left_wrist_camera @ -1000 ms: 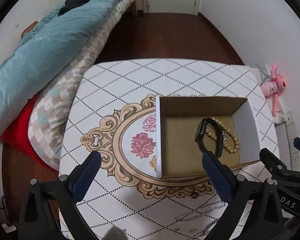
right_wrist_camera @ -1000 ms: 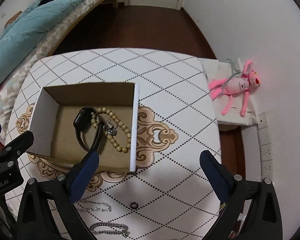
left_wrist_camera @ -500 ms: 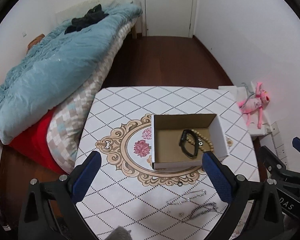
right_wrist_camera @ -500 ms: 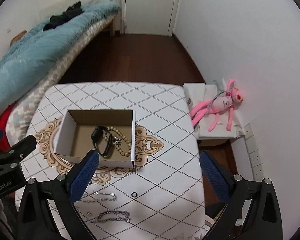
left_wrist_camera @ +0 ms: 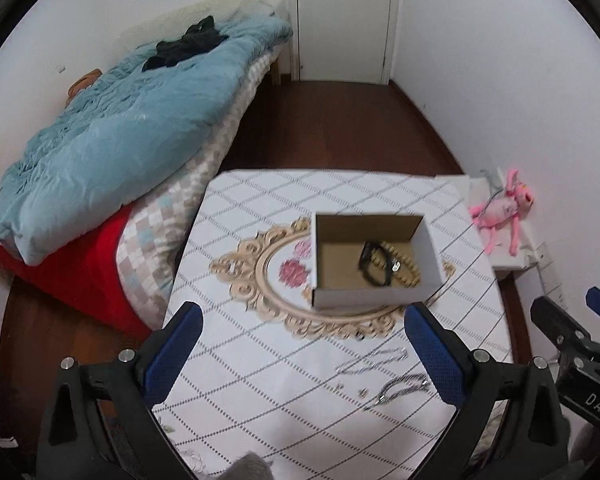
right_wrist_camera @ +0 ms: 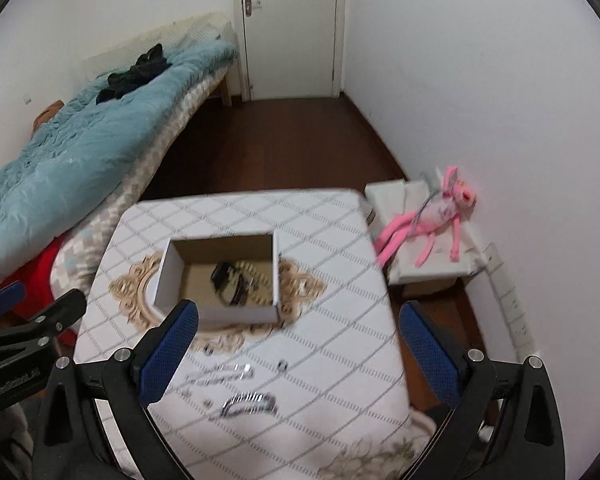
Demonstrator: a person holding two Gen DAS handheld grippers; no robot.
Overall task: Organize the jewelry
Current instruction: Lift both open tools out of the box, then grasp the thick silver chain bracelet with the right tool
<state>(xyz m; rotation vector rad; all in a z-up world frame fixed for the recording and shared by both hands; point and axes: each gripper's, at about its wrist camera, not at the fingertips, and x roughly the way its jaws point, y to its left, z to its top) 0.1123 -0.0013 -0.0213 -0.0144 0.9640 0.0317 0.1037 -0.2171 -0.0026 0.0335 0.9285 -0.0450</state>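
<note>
An open cardboard box (left_wrist_camera: 430, 246) (right_wrist_camera: 276, 276) sits on the patterned table (left_wrist_camera: 284, 196) (right_wrist_camera: 340, 240). Inside lie a black watch (left_wrist_camera: 374, 262) (right_wrist_camera: 226, 280) and a wooden bead bracelet (left_wrist_camera: 410, 274). Two silver chains (left_wrist_camera: 374, 362) (left_wrist_camera: 402, 386) and small pieces lie on the cloth in front of the box; the right wrist view shows the chains (right_wrist_camera: 220, 374) (right_wrist_camera: 250, 402) and a small ring (right_wrist_camera: 283, 365). My left gripper (left_wrist_camera: 304, 356) and right gripper (right_wrist_camera: 298, 356) hang open, high above the table's near side, holding nothing.
A bed with a blue duvet (left_wrist_camera: 112, 136) (right_wrist_camera: 80, 152) stands left of the table. A pink plush toy (left_wrist_camera: 502, 210) (right_wrist_camera: 432, 216) lies on a white stand by the right wall. Dark wood floor and a closed door (right_wrist_camera: 288, 28) are beyond.
Both grippers have pulled up and back from the box, so the table looks smaller and more of the room shows. The jewelry has not moved.
</note>
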